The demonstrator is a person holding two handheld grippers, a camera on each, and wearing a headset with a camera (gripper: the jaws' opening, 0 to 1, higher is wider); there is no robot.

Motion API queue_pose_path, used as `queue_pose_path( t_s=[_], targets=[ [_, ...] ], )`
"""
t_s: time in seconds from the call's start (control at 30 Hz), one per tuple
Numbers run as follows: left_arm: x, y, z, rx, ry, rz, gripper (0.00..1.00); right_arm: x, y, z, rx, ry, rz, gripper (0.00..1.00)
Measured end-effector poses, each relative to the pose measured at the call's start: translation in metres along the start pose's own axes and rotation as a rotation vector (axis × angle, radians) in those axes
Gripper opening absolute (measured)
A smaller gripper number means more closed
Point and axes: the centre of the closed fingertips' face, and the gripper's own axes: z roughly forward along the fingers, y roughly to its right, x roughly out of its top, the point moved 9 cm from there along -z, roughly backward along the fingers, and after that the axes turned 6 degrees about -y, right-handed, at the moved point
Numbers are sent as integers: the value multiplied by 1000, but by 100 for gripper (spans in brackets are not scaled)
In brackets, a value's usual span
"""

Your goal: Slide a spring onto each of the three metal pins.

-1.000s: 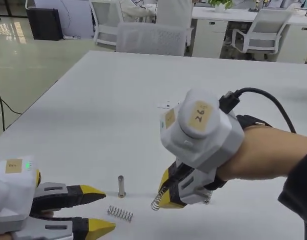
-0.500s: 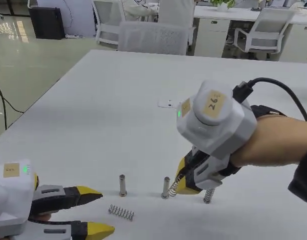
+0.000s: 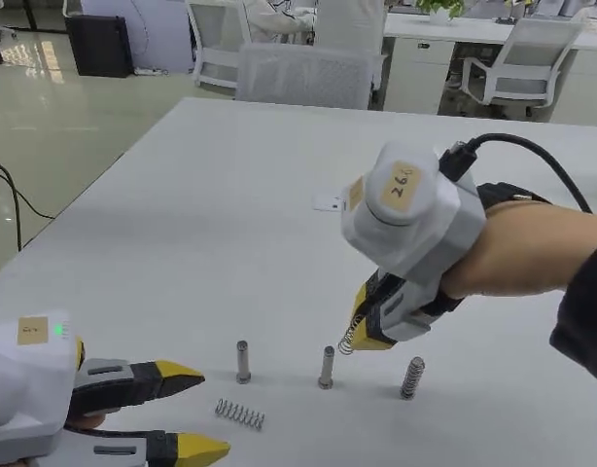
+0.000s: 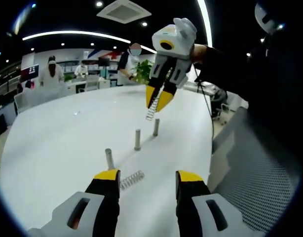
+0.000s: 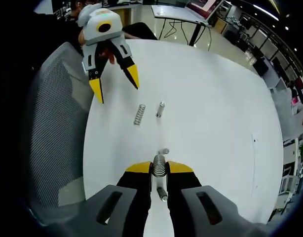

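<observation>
Big white counter (image 3: 211,214) in an open office, with glossy pale floor (image 3: 75,117) off to one side and white office chairs (image 3: 303,73) parked past its far edge. The only writing I can make out is a handwritten "26" on the tan sticker (image 3: 400,185) on top of the right gripper (image 3: 365,336). The left gripper (image 3: 206,411) has a second sticker (image 3: 30,331), but the scribble is too small to read, and there's a little green light (image 3: 57,331) next to it. Three metal pins stand upright in a row, so I'll use the middle pin (image 3: 326,367) as the marker. The right gripper hangs just above it, jaws pinched on a held spring (image 3: 349,338) whose lower end dangles close over the pin's top, though I can't tell if it touches. On the side of the middle pin away from the left gripper, the third pin (image 3: 413,377) already wears a spring. On the other side stands a bare pin (image 3: 243,360), and a loose spring (image 3: 239,414) lies flat just beside it, nearer the person. The left gripper sits low near that loose spring, jaws spread wide, holding nothing
</observation>
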Motion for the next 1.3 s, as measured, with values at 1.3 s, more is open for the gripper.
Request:
queue_pose_path(
  t_s=[1.3],
  targets=[
    [-3, -1, 2, -8, -2, -13, 39, 13, 16, 44, 73, -114, -13, 8]
  ],
)
